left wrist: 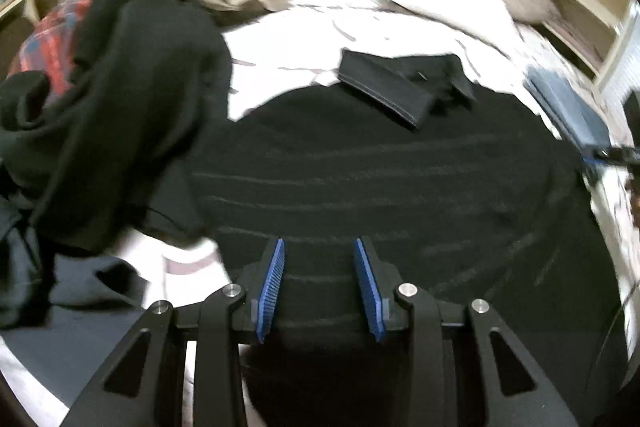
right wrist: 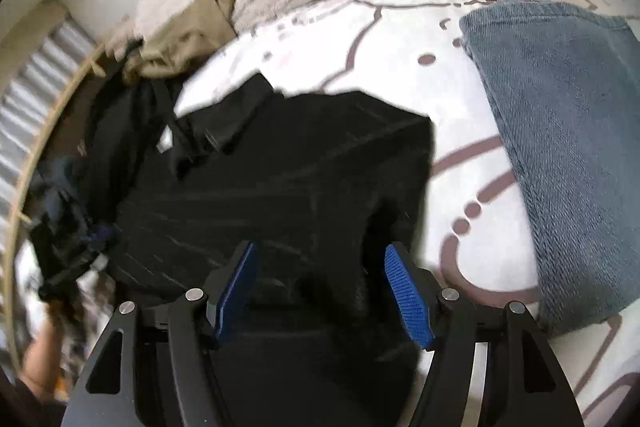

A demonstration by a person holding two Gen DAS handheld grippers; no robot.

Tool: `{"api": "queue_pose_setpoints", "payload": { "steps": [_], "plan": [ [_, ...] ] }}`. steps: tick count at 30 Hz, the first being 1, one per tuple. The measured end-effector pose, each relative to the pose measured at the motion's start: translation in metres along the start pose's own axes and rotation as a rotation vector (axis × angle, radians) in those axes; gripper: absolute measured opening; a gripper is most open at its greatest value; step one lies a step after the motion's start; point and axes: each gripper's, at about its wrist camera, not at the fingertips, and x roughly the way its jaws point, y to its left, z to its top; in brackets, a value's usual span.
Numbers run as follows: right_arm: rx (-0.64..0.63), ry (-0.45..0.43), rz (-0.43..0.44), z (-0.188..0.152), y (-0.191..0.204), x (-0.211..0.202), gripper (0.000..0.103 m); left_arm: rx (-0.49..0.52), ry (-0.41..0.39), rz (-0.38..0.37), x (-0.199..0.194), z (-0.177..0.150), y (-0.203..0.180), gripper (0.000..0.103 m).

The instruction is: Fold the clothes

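Blue-padded tools hang over a black shirt spread on the bed, between folds.

Left tool point(left wrist: 320, 283) stands narrowly parted, right tool point(right wrist: 324, 291) wide; neither holds anything. The black striped shirt point(left wrist: 380, 179) fills the frame's middle on the patterned bed point(right wrist: 360, 39), collar toward the top. Judging by this, a fold seems just laid; next comes gripping an edge cleanly. A dark heap of clothes point(left wrist: 112, 107) lies at left, a blue towel point(right wrist: 560, 147) at right. Motion blur hides the shirt's edges and sleeves.
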Motion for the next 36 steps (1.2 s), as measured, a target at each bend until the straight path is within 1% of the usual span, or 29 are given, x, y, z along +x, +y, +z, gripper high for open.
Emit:
{"api": "queue_pose_setpoints", "payload": {
  "steps": [1,2,3,4,5,7,8,9,12,15,17,19,22,24,27,28,29,30,31,32,36],
  "plan": [
    [-0.01,0.014,-0.02,-0.003,0.001,0.005,0.059,0.019,0.01,0.009,0.002,-0.005,-0.005,0.036],
    [-0.016,0.015,-0.038,-0.005,0.002,0.009,0.043,0.034,0.018,0.02,0.004,-0.011,-0.009,0.036],
    [-0.026,0.013,-0.054,-0.006,0.004,0.008,0.021,0.049,0.025,0.03,0.006,-0.017,-0.012,0.036],
    [-0.036,0.011,-0.07,-0.007,0.007,0.006,0.019,0.059,0.029,0.038,0.008,-0.02,-0.015,0.036],
    [-0.042,-0.003,-0.068,-0.008,0.01,-0.001,0.016,0.068,0.027,0.044,0.013,-0.019,-0.015,0.036],
    [-0.033,-0.04,-0.062,-0.01,0.008,-0.02,0.014,0.095,0.02,0.054,0.014,-0.022,-0.016,0.036],
    [-0.023,-0.05,-0.061,-0.01,0.004,-0.028,0.009,0.102,0.017,0.057,0.013,-0.024,-0.016,0.036],
    [-0.023,-0.042,-0.1,-0.012,0.001,-0.027,0.006,0.105,0.016,0.058,0.013,-0.025,-0.015,0.036],
    [-0.029,0.002,-0.236,-0.021,-0.012,-0.015,0.006,0.109,0.011,0.059,0.013,-0.028,-0.013,0.037],
    [0.015,0.033,-0.266,-0.032,-0.028,-0.004,0.006,0.101,0.008,0.057,0.008,-0.028,-0.013,0.037],
    [0.003,-0.007,-0.244,-0.032,-0.021,-0.015,0.006,0.071,-0.003,0.024,0.001,-0.025,-0.013,0.037],
    [-0.034,-0.059,-0.197,-0.027,-0.003,-0.028,0.006,0.048,-0.028,-0.019,-0.009,-0.021,-0.016,0.037],
    [-0.096,-0.087,-0.187,-0.017,0.023,-0.033,0.006,0.049,-0.047,-0.058,-0.014,-0.012,-0.029,0.037],
    [-0.038,-0.114,-0.168,-0.013,0.018,-0.034,0.006,0.039,-0.048,-0.102,-0.014,-0.006,-0.038,0.037],
    [0.118,-0.112,-0.076,-0.011,-0.008,-0.028,0.008,0.029,-0.039,-0.178,-0.01,0.002,-0.056,0.037],
    [0.14,-0.11,-0.064,-0.012,-0.012,-0.028,0.011,0.036,-0.039,-0.197,-0.008,0.005,-0.063,0.037],
    [0.156,-0.107,-0.055,-0.013,-0.016,-0.027,0.02,0.048,-0.041,-0.208,-0.007,0.007,-0.072,0.037],
    [0.172,-0.105,-0.047,-0.014,-0.019,-0.026,0.035,0.062,-0.043,-0.22,-0.006,0.008,-0.08,0.037],
    [0.184,-0.113,-0.037,-0.015,-0.021,-0.027,0.044,0.076,-0.043,-0.234,-0.004,0.009,-0.088,0.037],
    [0.196,-0.123,-0.028,-0.016,-0.023,-0.028,0.057,0.09,-0.044,-0.248,-0.003,0.01,-0.096,0.037],
    [0.186,-0.153,0.056,-0.02,-0.026,-0.036,0.059,0.153,-0.047,-0.298,0.002,0.011,-0.128,0.037]
  ]
}}
